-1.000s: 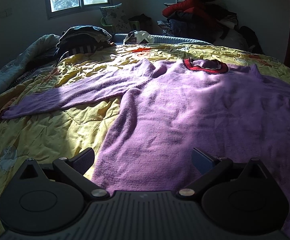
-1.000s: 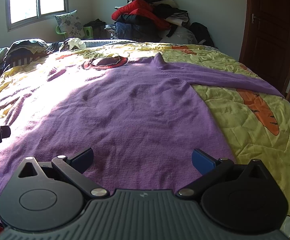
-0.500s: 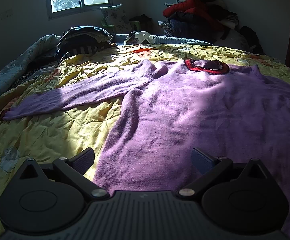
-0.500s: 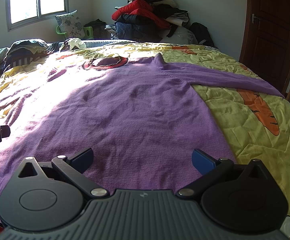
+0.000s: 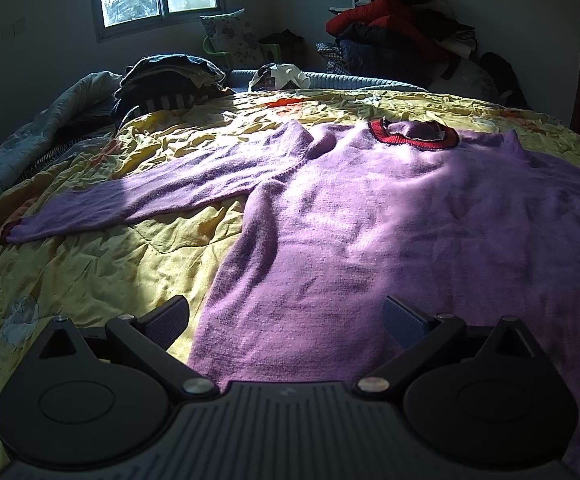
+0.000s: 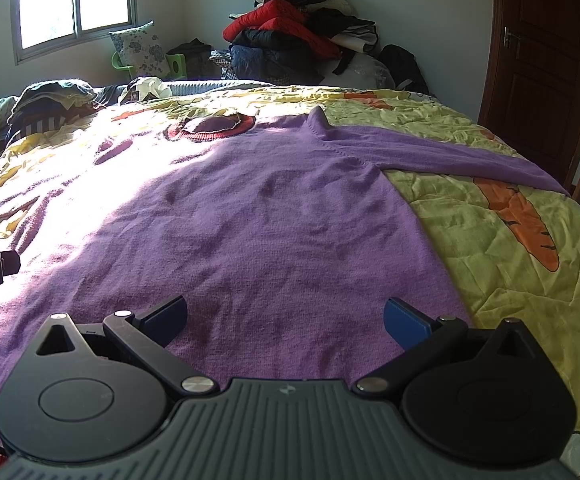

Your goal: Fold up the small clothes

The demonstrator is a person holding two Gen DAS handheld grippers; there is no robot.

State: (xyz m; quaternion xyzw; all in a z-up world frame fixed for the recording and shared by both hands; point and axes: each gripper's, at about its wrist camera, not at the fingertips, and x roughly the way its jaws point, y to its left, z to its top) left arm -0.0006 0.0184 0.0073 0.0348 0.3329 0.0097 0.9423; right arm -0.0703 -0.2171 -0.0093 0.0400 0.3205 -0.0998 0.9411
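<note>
Soft, light, limp sweater (image 5: 370, 232) flat on bed (image 5: 90, 264): best pinched at hem corners, both jaws wide open, empty.

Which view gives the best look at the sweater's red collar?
The left wrist view. There the red collar of the purple sweater shows as a clear red ring in even light. In the right wrist view the collar sits at the edge of a glaring sunlit patch, so its near rim looks washed out and flattened.
</note>
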